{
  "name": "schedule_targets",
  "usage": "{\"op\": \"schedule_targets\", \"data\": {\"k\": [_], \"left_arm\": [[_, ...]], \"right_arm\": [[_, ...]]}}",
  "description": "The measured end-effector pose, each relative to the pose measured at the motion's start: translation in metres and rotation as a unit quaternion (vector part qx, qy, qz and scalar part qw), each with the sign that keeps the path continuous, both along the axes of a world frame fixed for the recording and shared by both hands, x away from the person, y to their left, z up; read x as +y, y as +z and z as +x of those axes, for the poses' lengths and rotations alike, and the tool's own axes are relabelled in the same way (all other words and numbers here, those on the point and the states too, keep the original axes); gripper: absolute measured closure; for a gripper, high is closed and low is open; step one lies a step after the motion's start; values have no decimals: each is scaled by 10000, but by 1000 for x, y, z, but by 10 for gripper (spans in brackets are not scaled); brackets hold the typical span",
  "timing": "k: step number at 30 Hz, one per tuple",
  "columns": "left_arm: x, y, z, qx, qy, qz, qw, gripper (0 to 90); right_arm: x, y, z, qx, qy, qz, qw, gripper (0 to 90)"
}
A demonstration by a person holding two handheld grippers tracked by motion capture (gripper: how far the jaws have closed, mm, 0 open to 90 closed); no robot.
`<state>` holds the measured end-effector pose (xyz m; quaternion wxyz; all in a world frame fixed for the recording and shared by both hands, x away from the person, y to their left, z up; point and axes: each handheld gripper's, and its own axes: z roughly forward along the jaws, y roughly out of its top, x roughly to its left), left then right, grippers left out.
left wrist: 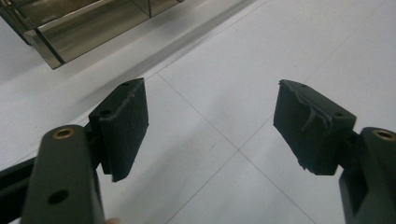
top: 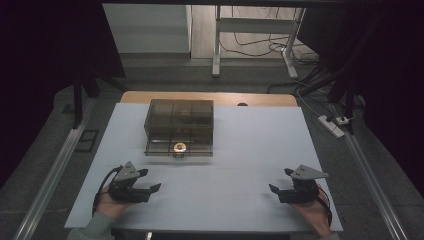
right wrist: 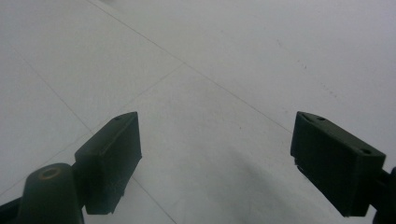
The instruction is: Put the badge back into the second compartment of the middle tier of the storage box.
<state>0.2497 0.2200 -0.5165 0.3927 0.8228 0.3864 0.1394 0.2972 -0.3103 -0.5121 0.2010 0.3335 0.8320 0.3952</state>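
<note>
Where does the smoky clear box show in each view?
High view: the smoky clear box sits at centre, on the far half of the white table.
Left gripper view: its corner at top left.
Right gripper view: bare table.
Shared landmark: the white table's seams.

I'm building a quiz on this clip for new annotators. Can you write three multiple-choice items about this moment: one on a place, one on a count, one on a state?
1. Where does the smoky clear box stand on the white table?
A. Far half, left of centre
B. Near right corner
C. Between the hands

2. How many claws are over the table?
A. One
B. Two
C. Three

3. What state are both claws in?
A. Shut on the box
B. Shut, empty
C. Open, empty

Answers: 1 A, the box sits beyond the left claw. 2 B, there is also the right claw. 3 C, both gripper views show bare table between spread jaws.
</note>
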Motion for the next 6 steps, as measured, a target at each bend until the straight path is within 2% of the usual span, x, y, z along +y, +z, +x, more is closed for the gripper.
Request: {"op": "schedule_targets", "data": {"k": [6], "left_arm": [[0, 0, 0, 2, -4, 1, 10000, 266]], "right_arm": [[0, 0, 0, -6, 13, -11, 10000, 161]]}}
